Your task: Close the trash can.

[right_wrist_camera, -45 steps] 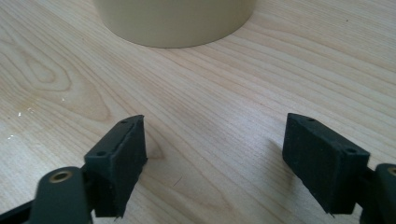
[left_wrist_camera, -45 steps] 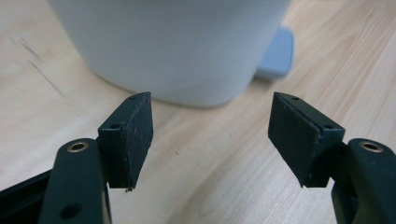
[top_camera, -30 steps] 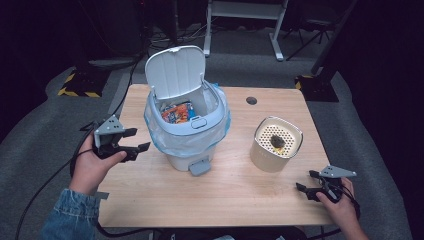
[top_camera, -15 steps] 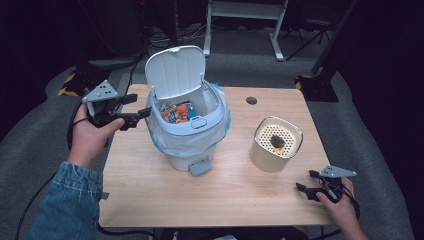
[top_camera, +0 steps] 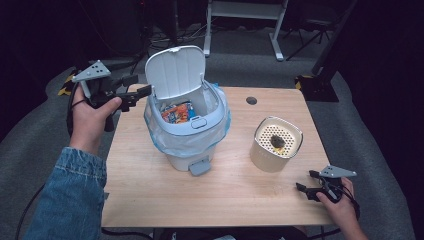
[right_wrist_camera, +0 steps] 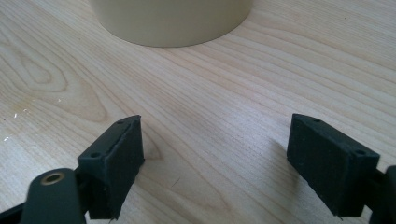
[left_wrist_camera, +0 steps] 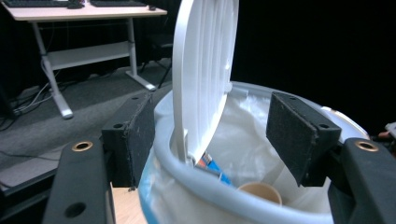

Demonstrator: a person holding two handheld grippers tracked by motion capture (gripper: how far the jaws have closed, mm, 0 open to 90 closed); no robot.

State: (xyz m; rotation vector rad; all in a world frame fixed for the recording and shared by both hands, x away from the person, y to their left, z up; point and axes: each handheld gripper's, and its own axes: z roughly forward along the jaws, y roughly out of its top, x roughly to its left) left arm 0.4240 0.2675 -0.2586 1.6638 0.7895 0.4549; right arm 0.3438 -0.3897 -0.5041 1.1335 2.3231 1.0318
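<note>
A white pedal bin (top_camera: 192, 142) with a pale blue liner stands mid-table, its lid (top_camera: 175, 72) tipped up. Inside lie a colourful wrapper (top_camera: 176, 112) and a paper cup (left_wrist_camera: 259, 191). My left gripper (top_camera: 138, 87) hovers at the bin's left, level with the raised lid, jaws open. In the left gripper view the lid's edge (left_wrist_camera: 201, 79) stands upright in the gap ahead of the left gripper (left_wrist_camera: 210, 126), and neither pad touches it. My right gripper (top_camera: 303, 190) rests open and empty at the table's front right. In its own view the right gripper (right_wrist_camera: 215, 154) faces bare wood.
A beige round container (top_camera: 276, 145) with a perforated top and a dark scrap on it stands right of the bin; its base (right_wrist_camera: 173, 21) sits just ahead of the right gripper. A cable hole (top_camera: 251, 100) marks the table's (top_camera: 150, 195) far side. Desk legs stand behind.
The left hand has lifted from the table's left edge and gone up and back toward the bin's raised lid. The right hand has stayed put.
</note>
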